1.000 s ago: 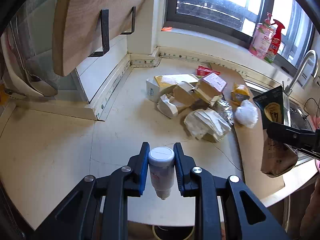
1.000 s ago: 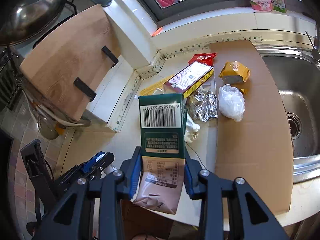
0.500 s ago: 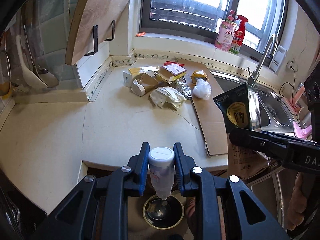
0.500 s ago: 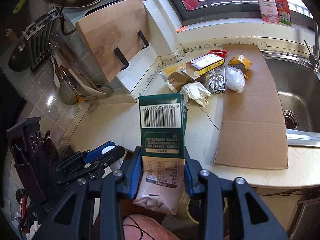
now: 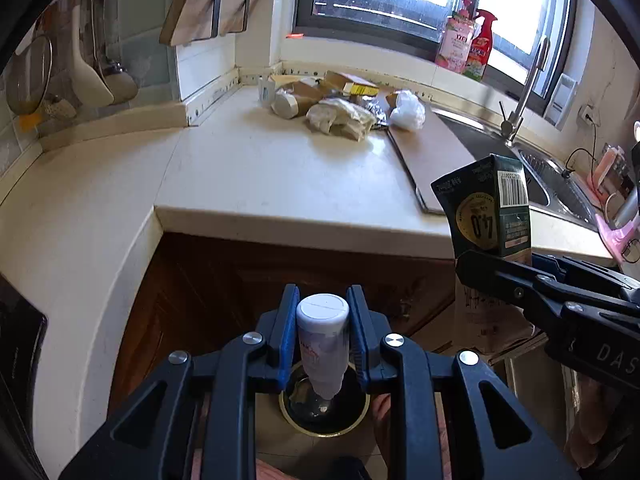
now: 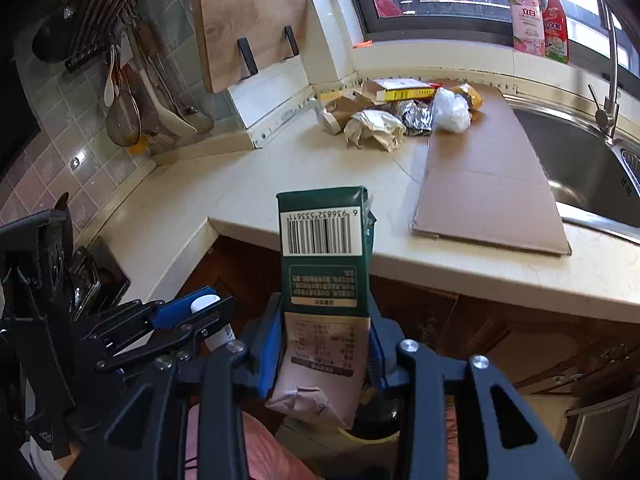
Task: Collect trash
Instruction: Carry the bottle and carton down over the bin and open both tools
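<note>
My left gripper is shut on a small white bottle, cap up, held over a round black bin with a gold rim on the floor. To its right, my right gripper is shut on a green and tan carton bag with a barcode; the same bag shows at the right of the left wrist view. The left gripper with the bottle shows at lower left in the right wrist view. A pile of trash lies on the counter by the window; it appears as wrappers, foil and boxes.
A flat cardboard sheet lies on the cream counter beside the steel sink. Dark wooden cabinets are under the counter edge. A cutting board and utensils hang on the tiled wall. Two bottles stand on the sill.
Both grippers pulled back from the counter and sank below its edge, still holding the bottle and the bag. The bin has come into view under the left gripper.
</note>
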`<move>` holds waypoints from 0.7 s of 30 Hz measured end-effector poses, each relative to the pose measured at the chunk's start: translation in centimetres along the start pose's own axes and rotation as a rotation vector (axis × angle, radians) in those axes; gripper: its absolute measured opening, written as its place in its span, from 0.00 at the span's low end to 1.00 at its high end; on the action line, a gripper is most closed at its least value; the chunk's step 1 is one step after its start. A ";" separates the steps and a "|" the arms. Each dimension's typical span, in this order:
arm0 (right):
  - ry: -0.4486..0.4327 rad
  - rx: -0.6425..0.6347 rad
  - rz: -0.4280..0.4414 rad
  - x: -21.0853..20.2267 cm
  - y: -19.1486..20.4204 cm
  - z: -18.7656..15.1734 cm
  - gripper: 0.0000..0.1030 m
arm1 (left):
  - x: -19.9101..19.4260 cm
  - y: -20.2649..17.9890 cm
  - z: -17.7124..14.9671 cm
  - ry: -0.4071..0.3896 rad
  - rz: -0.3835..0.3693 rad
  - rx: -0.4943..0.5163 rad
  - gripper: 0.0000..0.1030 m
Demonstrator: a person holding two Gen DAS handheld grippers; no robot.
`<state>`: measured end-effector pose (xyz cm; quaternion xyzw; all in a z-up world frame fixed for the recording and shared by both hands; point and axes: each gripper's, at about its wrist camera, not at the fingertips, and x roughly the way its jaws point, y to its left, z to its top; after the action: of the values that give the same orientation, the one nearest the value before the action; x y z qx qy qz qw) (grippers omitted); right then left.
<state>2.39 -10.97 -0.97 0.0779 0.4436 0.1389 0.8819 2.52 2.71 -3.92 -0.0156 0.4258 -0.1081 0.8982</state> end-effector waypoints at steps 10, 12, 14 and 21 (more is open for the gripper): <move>0.107 0.034 -0.044 5.4 -2.5 -5.5 0.36 | 6.7 0.4 -5.8 0.141 -0.010 -0.029 0.22; 0.134 0.037 -0.050 6.7 -3.0 -6.6 0.36 | 8.0 0.5 -6.5 0.168 -0.010 -0.032 0.22; 0.163 0.047 -0.047 8.0 -3.6 -7.6 0.36 | 9.3 0.6 -7.2 0.194 -0.018 -0.040 0.22; 0.255 0.070 -0.040 12.5 -5.2 -10.7 0.36 | 14.2 0.7 -9.7 0.299 -0.049 -0.054 0.22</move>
<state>1.82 -11.87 -18.15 0.0814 0.5582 0.1146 0.8177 3.91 1.06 -20.95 -0.0338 0.5571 -0.1197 0.8211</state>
